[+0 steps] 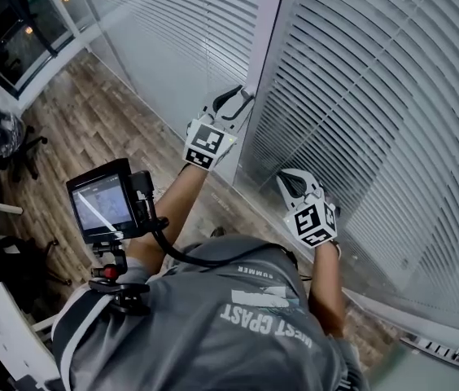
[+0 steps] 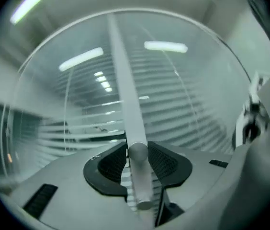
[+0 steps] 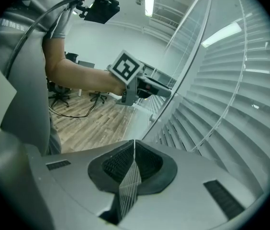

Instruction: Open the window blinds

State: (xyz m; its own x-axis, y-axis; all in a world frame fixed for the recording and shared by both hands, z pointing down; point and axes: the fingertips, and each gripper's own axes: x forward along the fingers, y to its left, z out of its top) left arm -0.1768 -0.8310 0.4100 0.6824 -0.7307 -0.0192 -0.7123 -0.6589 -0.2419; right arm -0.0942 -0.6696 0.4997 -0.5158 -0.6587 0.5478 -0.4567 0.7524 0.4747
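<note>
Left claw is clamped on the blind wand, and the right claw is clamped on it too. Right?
Not quite. The right claw is shut on nothing: the right gripper view shows its jaws closed together, with only the blinds beyond. The left claw is clamped on the wand, as you said.

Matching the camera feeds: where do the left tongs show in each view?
Head view: left tongs upper centre, against the window post.
Left gripper view: bottom centre, its own tongs closed on the rod.
Right gripper view: centre, at the end of the person's bare arm.
Shared landmark: the blind slats, in all three.
</note>
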